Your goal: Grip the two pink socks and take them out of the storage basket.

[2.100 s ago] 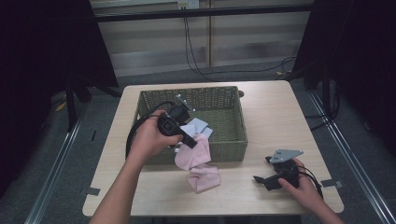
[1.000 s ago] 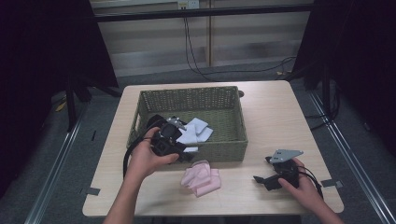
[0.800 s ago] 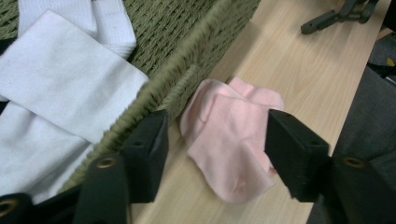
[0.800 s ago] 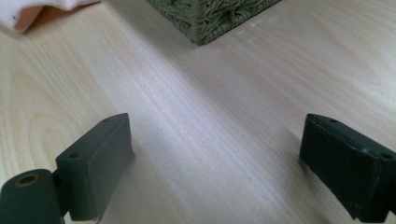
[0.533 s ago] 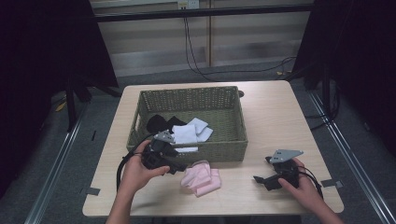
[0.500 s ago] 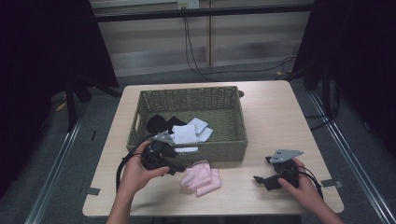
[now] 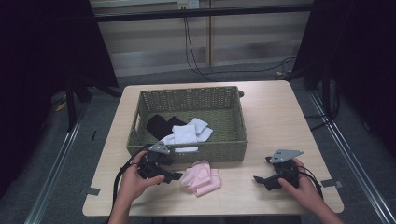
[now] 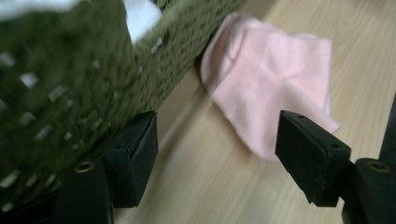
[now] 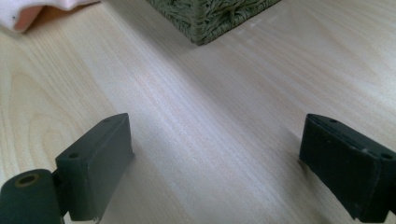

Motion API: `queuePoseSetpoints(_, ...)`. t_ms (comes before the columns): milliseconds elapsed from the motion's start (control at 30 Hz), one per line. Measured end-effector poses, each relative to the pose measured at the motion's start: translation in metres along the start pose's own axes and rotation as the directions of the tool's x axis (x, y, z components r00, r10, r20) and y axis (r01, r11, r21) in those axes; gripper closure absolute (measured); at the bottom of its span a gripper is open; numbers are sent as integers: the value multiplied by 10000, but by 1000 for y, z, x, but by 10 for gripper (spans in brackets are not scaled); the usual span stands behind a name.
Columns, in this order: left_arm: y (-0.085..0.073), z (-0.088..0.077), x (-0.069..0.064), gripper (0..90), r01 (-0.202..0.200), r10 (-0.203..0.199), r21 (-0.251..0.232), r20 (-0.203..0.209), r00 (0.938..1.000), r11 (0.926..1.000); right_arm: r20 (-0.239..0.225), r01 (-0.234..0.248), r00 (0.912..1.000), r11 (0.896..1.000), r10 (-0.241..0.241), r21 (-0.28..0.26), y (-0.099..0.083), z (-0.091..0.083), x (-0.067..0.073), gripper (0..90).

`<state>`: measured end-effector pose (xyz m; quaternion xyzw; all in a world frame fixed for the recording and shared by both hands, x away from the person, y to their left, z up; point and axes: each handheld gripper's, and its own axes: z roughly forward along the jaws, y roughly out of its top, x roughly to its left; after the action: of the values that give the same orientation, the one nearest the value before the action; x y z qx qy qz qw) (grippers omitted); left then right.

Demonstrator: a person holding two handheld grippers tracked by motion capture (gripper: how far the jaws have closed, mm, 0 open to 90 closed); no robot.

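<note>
Now, noted from the jaws outward:

Left jaws: spread wide, nothing between them; blocky black pads with small screw holes, low over the wood.
Left gripper [image 7: 172, 176]: on the near left part of the table, held in the person's left hand [image 7: 133, 179], grey three-cornered plate on top, black cable looping beside it. Its tips point at the pink sock, just beside it.
Pink sock [image 7: 201, 177]: soft fine-ribbed knit, folded and rumpled, lying flat on the table against the basket's near wall; in the left gripper view [image 8: 275, 88] it sits ahead of the gap between the jaws.
Right jaws: spread wide, empty, matte black rectangular pads over bare wood.
Right gripper [image 7: 263, 181]: near right part of the table, in the right hand [image 7: 306, 186], well apart from the sock.
Basket [image 7: 191, 99]: rectangular, olive-green woven wicker, coarse open weave; its corner shows in the right gripper view [image 9: 219, 18].
Basket contents: a black cloth [image 7: 161, 125] and white socks [image 7: 189, 134], crumpled together, the white ones toward the near wall.
Table [image 7: 275, 116]: pale wood-grain top, smooth, with rounded corners.
</note>
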<state>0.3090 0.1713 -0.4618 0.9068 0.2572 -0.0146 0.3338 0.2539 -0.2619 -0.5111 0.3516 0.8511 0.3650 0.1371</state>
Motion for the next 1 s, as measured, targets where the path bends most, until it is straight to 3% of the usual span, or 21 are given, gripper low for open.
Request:
queuePoseSetpoints(100, -7, 5, 3, 281, -2, 2, 39, 115, 9999, 10000, 8, -28, 10000, 10000, 28, -11, 0, 0, 0, 87)
queuePoseSetpoints(367, -15, 12, 5, 269, -99, 100, 104, -136, 9999, 9999, 28, -36, 10000, 10000, 36, -11, 0, 0, 0, 87)
queuePoseSetpoints(600, -19, 19, 4, 251, -417, 423, 222, -312, 9986, 9989, 40, -17, 10000, 10000, 17, -3, 0, 0, 0, 87)
queuePoseSetpoints(933, -26, 24, 1, 225, -951, 924, -536, -512, 9944, 9940, 44, -20, 10000, 10000, 20, -3, 0, 0, 0, 87)
queuePoseSetpoints(1000, -26, 24, 0, 224, -1197, 1168, -408, -675, 9909, 9920, 43, -21, 10000, 10000, 21, -3, 0, 0, 0, 87)
